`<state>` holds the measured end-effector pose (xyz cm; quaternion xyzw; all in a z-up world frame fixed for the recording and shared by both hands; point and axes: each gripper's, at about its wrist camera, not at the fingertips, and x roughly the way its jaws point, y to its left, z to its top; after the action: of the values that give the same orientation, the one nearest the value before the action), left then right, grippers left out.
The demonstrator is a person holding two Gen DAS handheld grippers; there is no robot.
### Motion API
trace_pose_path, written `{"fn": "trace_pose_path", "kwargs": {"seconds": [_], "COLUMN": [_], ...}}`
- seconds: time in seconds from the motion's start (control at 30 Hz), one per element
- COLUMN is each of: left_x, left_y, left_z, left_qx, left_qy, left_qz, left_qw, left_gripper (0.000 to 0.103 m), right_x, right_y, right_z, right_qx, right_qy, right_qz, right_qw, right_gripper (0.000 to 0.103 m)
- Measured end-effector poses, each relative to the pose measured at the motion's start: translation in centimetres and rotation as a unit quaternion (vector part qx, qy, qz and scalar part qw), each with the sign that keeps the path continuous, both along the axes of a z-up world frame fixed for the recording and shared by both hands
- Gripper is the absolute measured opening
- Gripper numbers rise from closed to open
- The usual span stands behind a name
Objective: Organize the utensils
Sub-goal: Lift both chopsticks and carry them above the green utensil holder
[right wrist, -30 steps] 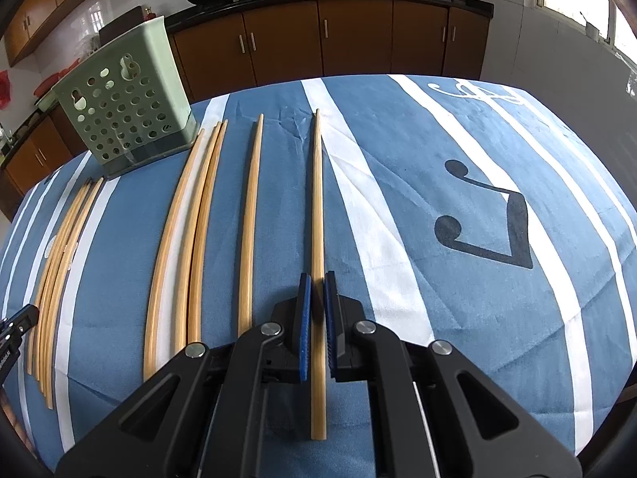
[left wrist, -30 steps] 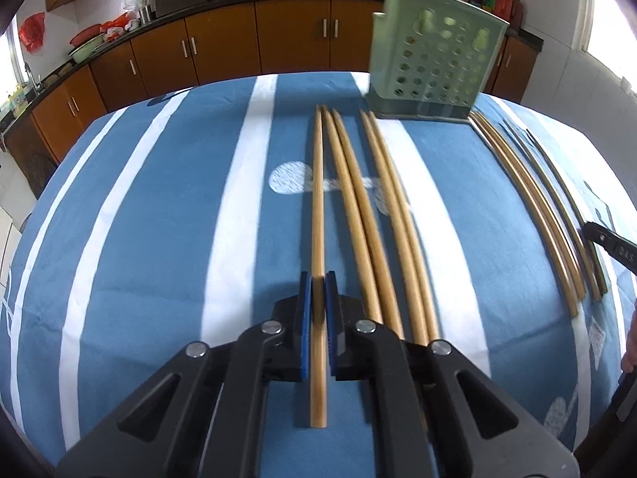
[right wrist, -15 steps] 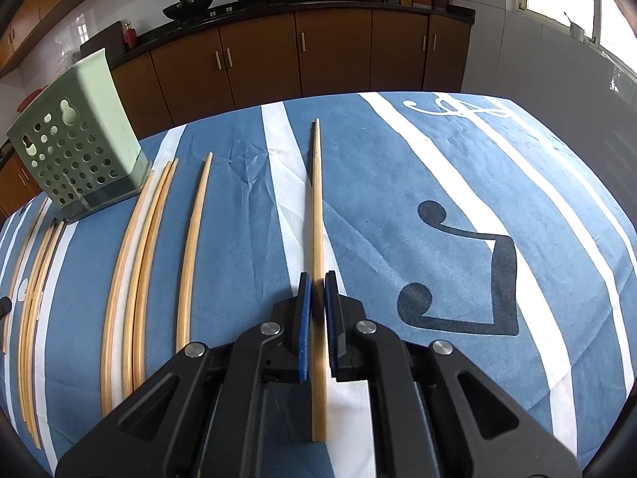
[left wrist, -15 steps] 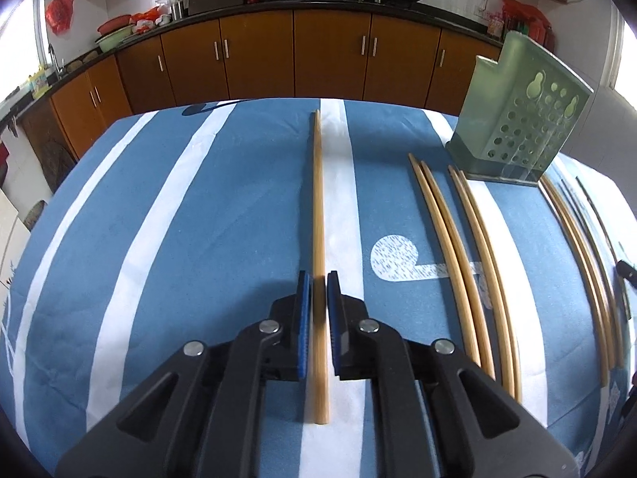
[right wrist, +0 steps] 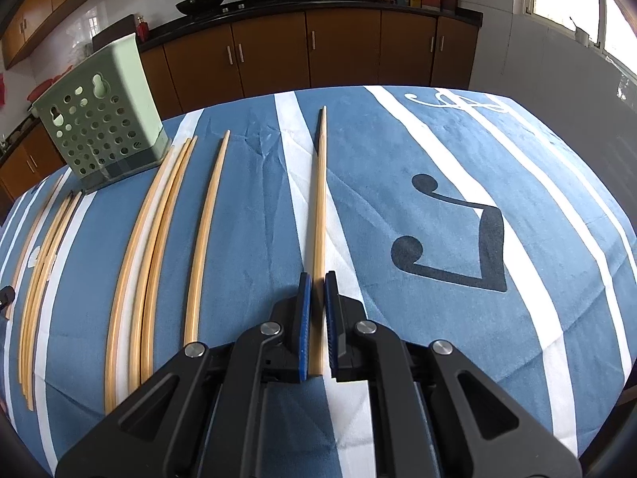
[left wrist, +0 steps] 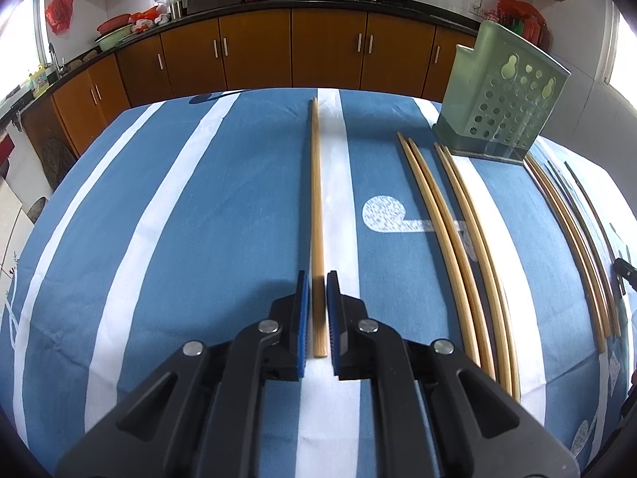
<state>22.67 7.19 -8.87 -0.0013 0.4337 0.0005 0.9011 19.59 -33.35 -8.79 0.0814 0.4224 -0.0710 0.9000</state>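
My left gripper [left wrist: 317, 283] has its blue pads slightly parted around a wooden chopstick [left wrist: 315, 207] that lies straight ahead on the blue striped cloth; small gaps show on both sides. My right gripper [right wrist: 315, 281] likewise straddles another chopstick [right wrist: 319, 199], with the pads slightly apart. The green perforated utensil holder [left wrist: 499, 107] stands at the far right in the left wrist view and at the far left in the right wrist view [right wrist: 99, 119]. Several more chopsticks [left wrist: 458, 239] lie between the grippers, also seen in the right wrist view [right wrist: 159, 239].
The table is covered by a blue cloth with white stripes [left wrist: 159, 219]. Another bundle of chopsticks [left wrist: 577, 247] lies beyond the holder. Brown kitchen cabinets [left wrist: 278, 47] run behind the table. The table's right edge [right wrist: 597, 199] drops off by a window wall.
Both grippers carried their chopsticks outward, away from the middle group, and set them on the cloth. The jaws of both have loosened slightly from their tight hold.
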Motion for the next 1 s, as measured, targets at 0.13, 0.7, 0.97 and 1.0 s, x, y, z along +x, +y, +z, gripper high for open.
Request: {"fn": "trace_pose_path", "kwargs": {"seconds": [0.13,0.7,0.97,1.0], "left_x": [-0.5,-5.3,-4.2,-3.9], "left_y": [0.3,2.1,2.0,1.9], "left_z": [0.5,13.9,17.7,18.1], "left_qx": [-0.001,-0.039,-0.039,-0.034], "left_qy": [0.007,-0.177,-0.211,-0.211], "left_qz": [-0.002,0.023,0.030,0.029], "left_qw": [1.0000,0.9832,0.9763,0.9763], "left_gripper": [0.008,0.008,0.008,0.008], "right_x": [-1.1,-4.4,-3.6,-3.2], "right_y": [-0.3,-2.0,-1.8,-1.8], "right_z": [1.4,11.4,13.7,14.0], "right_qx": [0.012,0.018,0.011,0.011], "right_qy": [-0.025,-0.184,-0.205,-0.206], "right_qz": [-0.003,-0.019,-0.012,-0.010], "right_qw": [1.000,0.983,0.979,0.978], "right_gripper": [0.008,0.007,0.007,0.007]}}
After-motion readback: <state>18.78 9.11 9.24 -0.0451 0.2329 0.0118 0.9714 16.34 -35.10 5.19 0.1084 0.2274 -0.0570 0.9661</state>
